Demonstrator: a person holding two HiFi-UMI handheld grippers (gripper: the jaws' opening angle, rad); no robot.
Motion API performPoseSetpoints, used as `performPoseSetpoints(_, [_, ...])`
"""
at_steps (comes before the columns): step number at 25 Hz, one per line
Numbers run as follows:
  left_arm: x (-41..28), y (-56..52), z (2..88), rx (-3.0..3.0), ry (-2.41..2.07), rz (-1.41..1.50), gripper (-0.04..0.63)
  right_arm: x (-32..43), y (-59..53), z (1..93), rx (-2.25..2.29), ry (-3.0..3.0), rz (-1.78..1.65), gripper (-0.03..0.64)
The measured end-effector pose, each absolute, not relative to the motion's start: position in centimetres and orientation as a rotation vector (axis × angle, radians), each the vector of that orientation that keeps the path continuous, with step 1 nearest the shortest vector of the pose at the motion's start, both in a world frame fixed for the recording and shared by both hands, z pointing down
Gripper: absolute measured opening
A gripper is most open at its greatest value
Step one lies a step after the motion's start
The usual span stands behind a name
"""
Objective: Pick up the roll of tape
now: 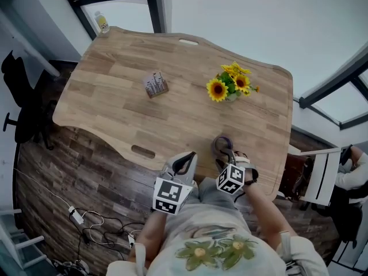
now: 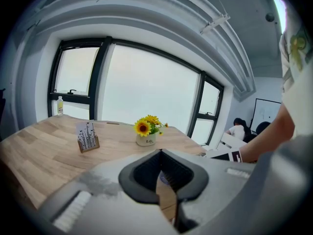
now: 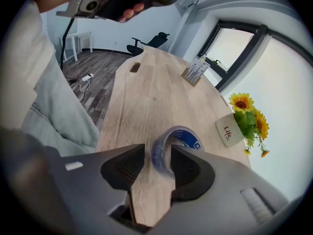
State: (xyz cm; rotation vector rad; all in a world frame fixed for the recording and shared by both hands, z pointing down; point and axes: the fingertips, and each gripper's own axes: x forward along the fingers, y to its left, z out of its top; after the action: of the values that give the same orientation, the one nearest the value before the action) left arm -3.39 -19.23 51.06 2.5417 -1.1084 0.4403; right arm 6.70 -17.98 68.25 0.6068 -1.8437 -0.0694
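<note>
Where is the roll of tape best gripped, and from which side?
Grip the near wall of the roll of tape, coming from above, one jaw in the hole and one outside. It lies flat on the table, hole up, and the right gripper has that wall between its open jaws.

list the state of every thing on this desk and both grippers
clear roll of tape with a blue core, lying flat on the wooden desk, not lifted
right gripper, jaws open, the roll's wall between them, not pressed
left gripper, jaws shut, empty
yellow sunflowers in a white pot, upright
white card in a wooden block, upright
small bottle with a yellow label, upright by the window
</note>
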Motion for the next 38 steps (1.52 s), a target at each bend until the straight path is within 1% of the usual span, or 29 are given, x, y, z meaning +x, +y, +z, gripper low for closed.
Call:
performPoseSetpoints(8, [-4.1, -19.2, 52.0, 2.519, -1.119, 0.466, 0.005, 6.5, -18.2, 69.9, 0.564, -1.784, -0.084, 0.156])
performPoseSetpoints(16, [-4.7, -19.1, 52.2, 2.508, -1.128, 0.475, 0.005, 6.5, -18.5, 70.6, 0.536, -1.756, -0.158, 0.101])
performPoseSetpoints(38, [-4.4, -18.3, 52.3, 2.502, -1.134, 0.479, 0.005, 5.8, -17.8, 68.9, 0.546, -1.822, -0.083, 0.095])
